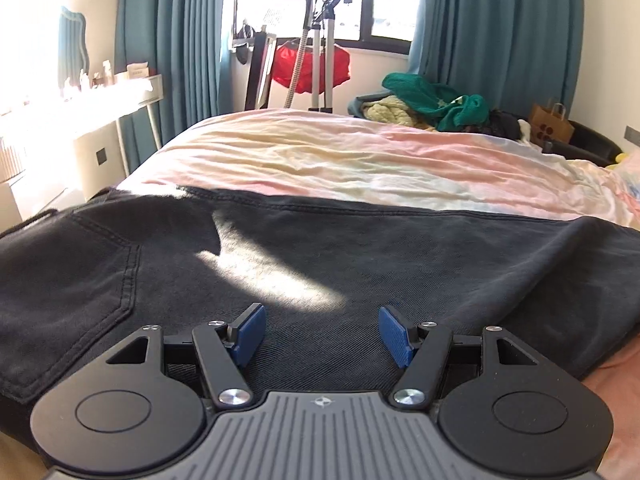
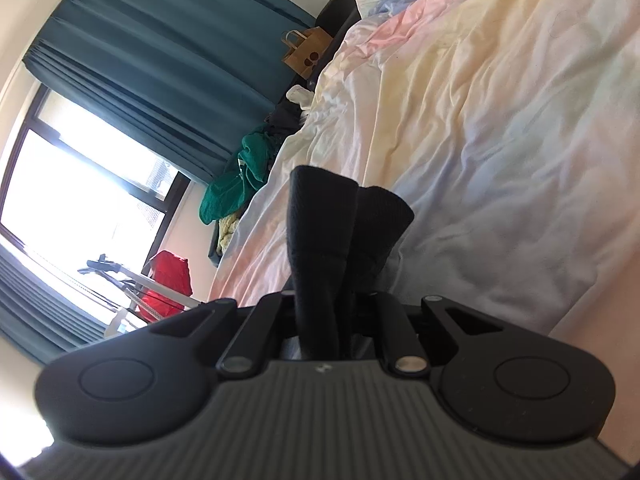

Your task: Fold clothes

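Blue pads (image 1: 250, 334) of the left gripper (image 1: 322, 334) stand well apart just above the black jeans (image 1: 320, 264), with nothing between them; the jaws are spread and hold nothing. That gripper tilts downward toward the denim, which lies spread flat across the near end of the bed (image 1: 340, 160), a stitched back pocket to the left and a patch of sunlight on the cloth straight ahead of the pads. Beyond the jeans the pastel sheet runs crumpled toward the window.

Seen from the right wrist, the view is rolled strongly to one side, so the bed climbs the right of the frame and the window sits at the left. The right gripper (image 2: 326, 300) is clamped tight on a bunched fold of black fabric (image 2: 340, 224), which rises out of the jaws in two thick rolls and stands clear of the sheet. Whether this fabric belongs to the same jeans cannot be told from this view.

At the far edge of the bed lies a heap of clothes with a green garment (image 1: 436, 98) on top. Near it stands a brown paper bag (image 1: 550, 122); its contents are hidden. A red bag (image 1: 310, 64) hangs on a stand by the window, between teal curtains (image 1: 496, 32).
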Demonstrator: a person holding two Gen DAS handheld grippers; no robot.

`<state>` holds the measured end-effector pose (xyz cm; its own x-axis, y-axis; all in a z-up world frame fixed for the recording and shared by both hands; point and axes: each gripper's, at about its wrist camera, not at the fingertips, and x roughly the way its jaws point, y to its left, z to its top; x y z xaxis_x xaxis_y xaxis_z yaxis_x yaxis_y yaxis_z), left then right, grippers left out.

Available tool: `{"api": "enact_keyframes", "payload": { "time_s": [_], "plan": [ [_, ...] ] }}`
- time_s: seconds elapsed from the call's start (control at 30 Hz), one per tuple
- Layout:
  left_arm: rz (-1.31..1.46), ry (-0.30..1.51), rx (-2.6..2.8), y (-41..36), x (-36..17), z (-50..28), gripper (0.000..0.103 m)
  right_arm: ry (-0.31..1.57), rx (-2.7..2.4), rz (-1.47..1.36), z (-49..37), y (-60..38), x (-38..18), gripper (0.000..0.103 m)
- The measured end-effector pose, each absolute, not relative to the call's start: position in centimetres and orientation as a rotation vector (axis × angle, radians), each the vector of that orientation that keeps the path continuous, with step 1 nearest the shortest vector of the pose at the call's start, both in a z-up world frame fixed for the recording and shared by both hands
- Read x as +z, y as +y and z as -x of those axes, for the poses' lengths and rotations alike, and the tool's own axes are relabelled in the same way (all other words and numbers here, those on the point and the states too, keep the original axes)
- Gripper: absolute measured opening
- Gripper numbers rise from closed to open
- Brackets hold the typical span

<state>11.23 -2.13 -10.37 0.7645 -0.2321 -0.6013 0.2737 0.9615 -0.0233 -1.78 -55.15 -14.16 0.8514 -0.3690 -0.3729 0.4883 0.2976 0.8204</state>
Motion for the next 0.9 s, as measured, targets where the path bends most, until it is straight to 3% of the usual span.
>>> {"api": "enact_keyframes", "payload": {
  "time_s": [0.5, 0.9],
  "plan": [
    [-0.186, 0.65, -0.294, -2.4, -13.2, -11.9, 0.066, 0.15, -0.617, -1.009, 0.7, -54.1, -12.7, 0.011],
    [-0.173, 0.681, -0.321, -1.9, -12.4, -12.8, 0.067, 0.208, -0.528, -0.21, -4.5, -42.2, -2.8, 0.011]
  ]
}}
